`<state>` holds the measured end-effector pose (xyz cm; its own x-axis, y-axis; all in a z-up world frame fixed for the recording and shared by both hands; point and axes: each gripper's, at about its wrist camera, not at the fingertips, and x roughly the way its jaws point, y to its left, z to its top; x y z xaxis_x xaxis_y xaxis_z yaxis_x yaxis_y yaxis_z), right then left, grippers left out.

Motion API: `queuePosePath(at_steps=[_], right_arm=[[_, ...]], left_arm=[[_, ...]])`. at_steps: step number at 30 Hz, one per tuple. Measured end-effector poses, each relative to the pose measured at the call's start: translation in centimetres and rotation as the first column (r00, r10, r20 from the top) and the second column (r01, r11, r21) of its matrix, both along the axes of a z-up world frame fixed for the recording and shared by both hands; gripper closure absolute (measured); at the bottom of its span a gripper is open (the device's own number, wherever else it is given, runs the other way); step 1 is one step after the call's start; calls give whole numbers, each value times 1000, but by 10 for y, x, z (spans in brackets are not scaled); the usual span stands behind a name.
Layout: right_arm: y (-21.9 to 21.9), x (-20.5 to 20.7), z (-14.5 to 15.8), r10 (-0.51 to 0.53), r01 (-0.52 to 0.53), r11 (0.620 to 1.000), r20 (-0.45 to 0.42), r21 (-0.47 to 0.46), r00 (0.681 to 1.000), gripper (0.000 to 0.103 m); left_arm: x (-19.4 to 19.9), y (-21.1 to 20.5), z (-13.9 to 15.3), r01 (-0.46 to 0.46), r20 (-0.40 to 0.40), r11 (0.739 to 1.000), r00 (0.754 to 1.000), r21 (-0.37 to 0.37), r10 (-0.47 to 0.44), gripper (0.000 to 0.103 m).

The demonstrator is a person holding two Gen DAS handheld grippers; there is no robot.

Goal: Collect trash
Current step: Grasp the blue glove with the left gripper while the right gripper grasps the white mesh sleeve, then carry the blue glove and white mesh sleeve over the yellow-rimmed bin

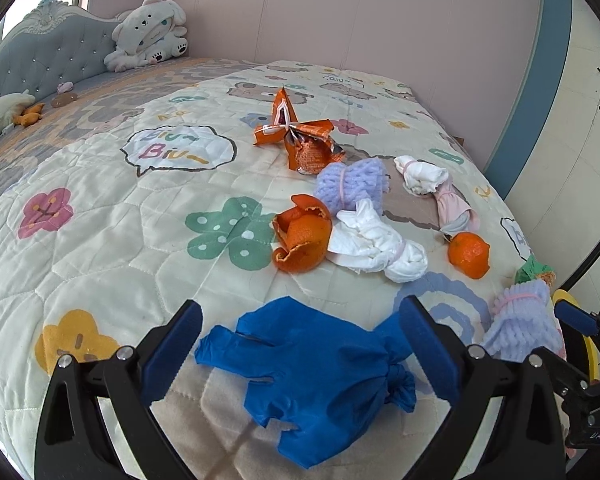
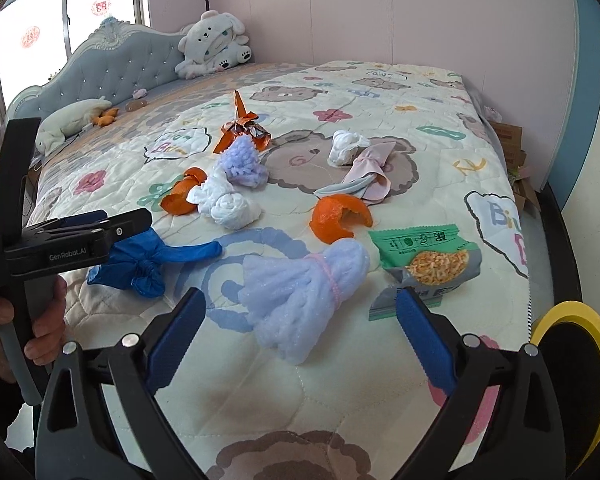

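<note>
Black tongs point(image 1: 300, 344) w/ blue ribbed pads point(image 1: 172, 354), silver screws.

The quilt point(image 1: 100, 240) is stitched cloth, matt and soft, printed with flowers and bears. The blue glove point(image 1: 312, 368) looks like thin rubbery film, smooth with a dull sheen, knotted at one end. The lilac foam net point(image 2: 300, 292) is ribbed, spongy plastic, faintly glittery, tied with a pink band. The orange peel point(image 1: 302, 236) is pitted and slightly glossy. The green snack packet point(image 2: 424, 256) is shiny plastic foil, and the orange wrapper point(image 1: 300, 136) is crinkled, metallic-lined foil. The white tissue wad point(image 1: 376, 248) is crumpled matt paper. The gripper fingers point(image 2: 180, 332) carry ridged blue pads on matt black plastic with bright metal screws
</note>
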<state>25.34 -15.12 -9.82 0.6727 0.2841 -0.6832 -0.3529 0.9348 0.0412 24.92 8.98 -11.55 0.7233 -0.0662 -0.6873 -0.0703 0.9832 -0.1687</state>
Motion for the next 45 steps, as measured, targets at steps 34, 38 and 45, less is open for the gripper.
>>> queuePosePath(at_steps=[34, 38, 45], right_arm=[[-7, 15, -10, -5, 4, 1000, 18, 24, 1000, 77], [-10, 4, 2, 3, -5, 999, 54, 43, 999, 78], [-11, -17, 23, 28, -33, 998, 98, 55, 995, 78]], left_arm=[[-1, -18, -11, 73, 14, 997, 997, 15, -73, 81], [-5, -14, -5, 56, 30, 998, 998, 0, -56, 82], [-17, -14, 10, 40, 46, 999, 998, 10, -40, 82]])
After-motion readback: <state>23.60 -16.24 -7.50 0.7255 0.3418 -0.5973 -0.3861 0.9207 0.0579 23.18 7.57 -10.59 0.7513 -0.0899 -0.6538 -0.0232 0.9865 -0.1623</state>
